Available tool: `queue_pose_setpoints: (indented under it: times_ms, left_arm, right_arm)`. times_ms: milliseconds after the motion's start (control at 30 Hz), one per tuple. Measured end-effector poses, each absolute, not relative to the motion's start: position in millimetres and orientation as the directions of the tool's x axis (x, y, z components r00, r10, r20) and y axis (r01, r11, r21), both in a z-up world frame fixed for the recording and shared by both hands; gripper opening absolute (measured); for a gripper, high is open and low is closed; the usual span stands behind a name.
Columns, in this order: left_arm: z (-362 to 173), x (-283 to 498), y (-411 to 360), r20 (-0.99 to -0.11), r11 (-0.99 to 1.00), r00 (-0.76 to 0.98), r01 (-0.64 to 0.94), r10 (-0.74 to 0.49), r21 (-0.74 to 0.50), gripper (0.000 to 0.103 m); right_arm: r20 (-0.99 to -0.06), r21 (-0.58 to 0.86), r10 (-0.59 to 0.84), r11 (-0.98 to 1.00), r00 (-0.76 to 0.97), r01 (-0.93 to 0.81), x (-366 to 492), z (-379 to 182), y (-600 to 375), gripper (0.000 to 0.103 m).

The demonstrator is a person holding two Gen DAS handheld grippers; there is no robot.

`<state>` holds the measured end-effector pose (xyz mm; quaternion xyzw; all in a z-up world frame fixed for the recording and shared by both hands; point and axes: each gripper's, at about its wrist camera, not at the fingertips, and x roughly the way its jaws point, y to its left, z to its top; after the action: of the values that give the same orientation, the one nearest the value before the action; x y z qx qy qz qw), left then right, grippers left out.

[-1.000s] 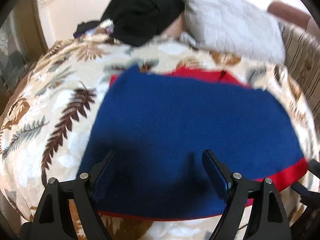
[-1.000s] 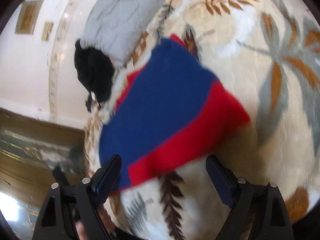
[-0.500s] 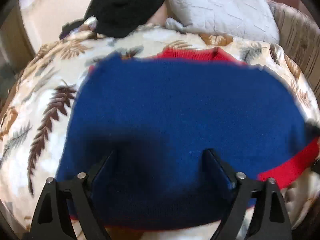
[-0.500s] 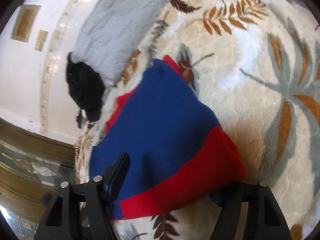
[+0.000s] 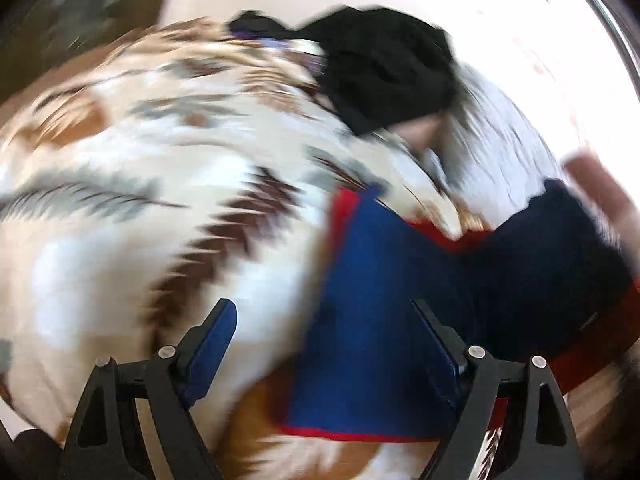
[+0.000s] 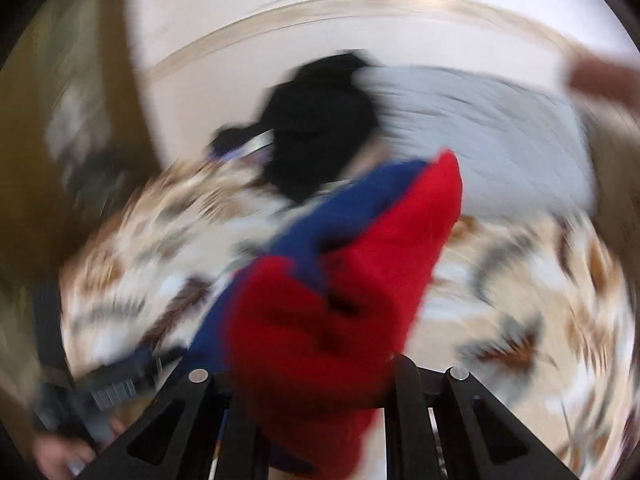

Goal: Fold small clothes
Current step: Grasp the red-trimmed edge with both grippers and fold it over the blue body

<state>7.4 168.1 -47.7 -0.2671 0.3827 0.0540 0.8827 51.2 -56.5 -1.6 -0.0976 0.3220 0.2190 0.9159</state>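
Observation:
A blue knit garment with red trim (image 5: 380, 300) lies on the leaf-patterned blanket (image 5: 140, 200). Its right part is raised and darkened (image 5: 560, 260). My left gripper (image 5: 326, 340) hovers over the garment's left edge. Its jaws are wide and closing a little, and the cloth lies below them with no pad pressing on it. In the right wrist view the red band (image 6: 340, 320) bunches up between the fingers of my right gripper (image 6: 312, 384). Those jaws are closing tight on it and hold it up off the blanket (image 6: 520, 300). Both views are motion-blurred.
A black pile of clothes (image 5: 384, 76) (image 6: 320, 128) and a grey pillow (image 5: 508, 140) (image 6: 480, 128) sit at the far end of the bed. A pale wall rises behind them. The left tool and a hand (image 6: 52, 448) show at the lower left.
My right gripper went from open around the red hem to shut on it, then rolled and lifted it. My left gripper slid left, from the middle of the blue cloth to its left edge.

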Motion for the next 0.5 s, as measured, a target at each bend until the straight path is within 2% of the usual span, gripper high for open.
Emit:
queue_pose_setpoints:
  times_ms: [33,100,167,233,300,367,467,500]
  left_arm:
    - [-49,6,176,-0.708,0.844,0.697,-0.311,-0.110,-0.438,0.087]
    - [-53,2,191,-0.716,0.833,0.688,-0.326,-0.114,-0.446,0.087]
    - [-54,0,197,-0.713,0.828,0.687,-0.312,-0.142,-0.466,0.085]
    - [-52,3,197,-0.686,0.826,0.697,-0.250,-0.209,-0.505,0.085]
    - [-50,21,189,-0.679,0.829,0.692,-0.214,-0.245,-0.516,0.085]
    - [-45,38,178,-0.649,0.817,0.683,-0.132,-0.336,-0.562,0.085]
    - [-52,69,167,-0.635,0.769,0.624,-0.085,-0.455,-0.634,0.085]
    - [-56,75,166,-0.643,0.760,0.605,-0.092,-0.470,-0.643,0.085]
  right_arm:
    - [-0.697,-0.088,0.318,0.852,0.643,-0.516,53,-28,-31,0.015]
    - [-0.816,-0.055,0.286,0.826,0.503,-0.560,64,-85,-4,0.016]
    - [-0.768,-0.110,0.278,0.830,0.577,-0.547,54,-81,0,0.016]
    - [-0.771,0.032,0.361,0.844,0.524,-0.535,62,-66,-14,0.016]
    - [-0.762,0.058,0.379,0.847,0.524,-0.529,68,-61,-24,0.016]
    - [-0.763,0.080,0.397,0.842,0.511,-0.534,70,-66,-25,0.017]
    - [-0.738,0.118,0.430,0.841,0.520,-0.528,64,-71,-22,0.023]
    - [-0.728,0.151,0.456,0.835,0.512,-0.529,62,-69,-19,0.032]
